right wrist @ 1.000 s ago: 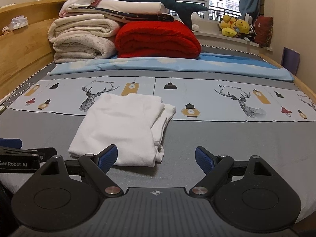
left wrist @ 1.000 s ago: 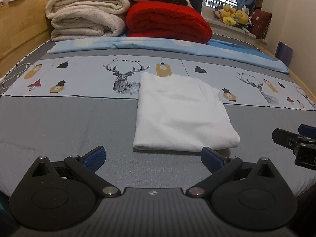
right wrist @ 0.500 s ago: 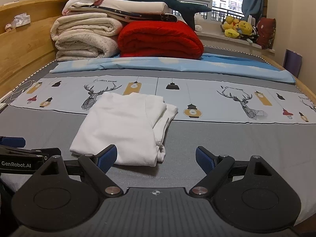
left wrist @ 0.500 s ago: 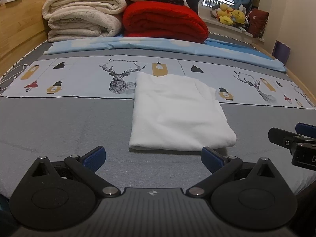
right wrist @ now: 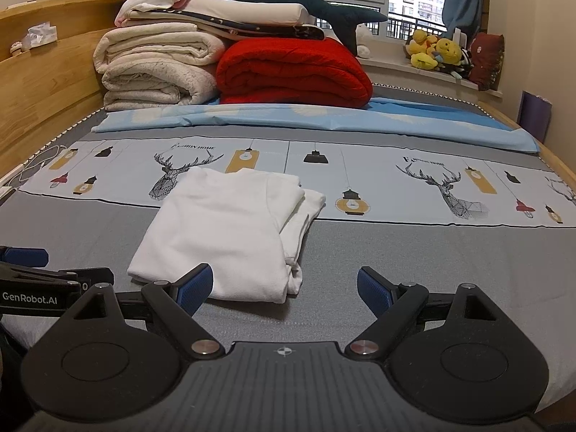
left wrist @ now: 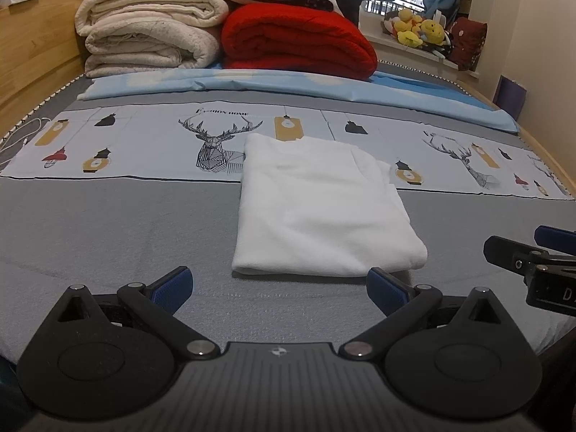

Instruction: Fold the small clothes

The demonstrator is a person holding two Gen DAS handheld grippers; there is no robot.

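Both claws are wide open & hold nothing. The left claw (left wrist: 279,286) has the white shirt (left wrist: 316,208) just in front of it, a bit to the right. The right claw (right wrist: 284,286) has it in front, to the left. The shirt looks folded already. Risk: a finger could snag the loose layers on the shirt's right edge & mess up the fold. The red blanket (right wrist: 293,72) & cream blankets (right wrist: 158,68) are far ahead. Nothing's in the way.

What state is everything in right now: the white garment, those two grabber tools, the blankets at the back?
white garment: folded, lying flat on the bed.
left gripper: jaws open, empty.
right gripper: jaws open, empty.
red blanket: folded.
cream blankets: folded, stacked.
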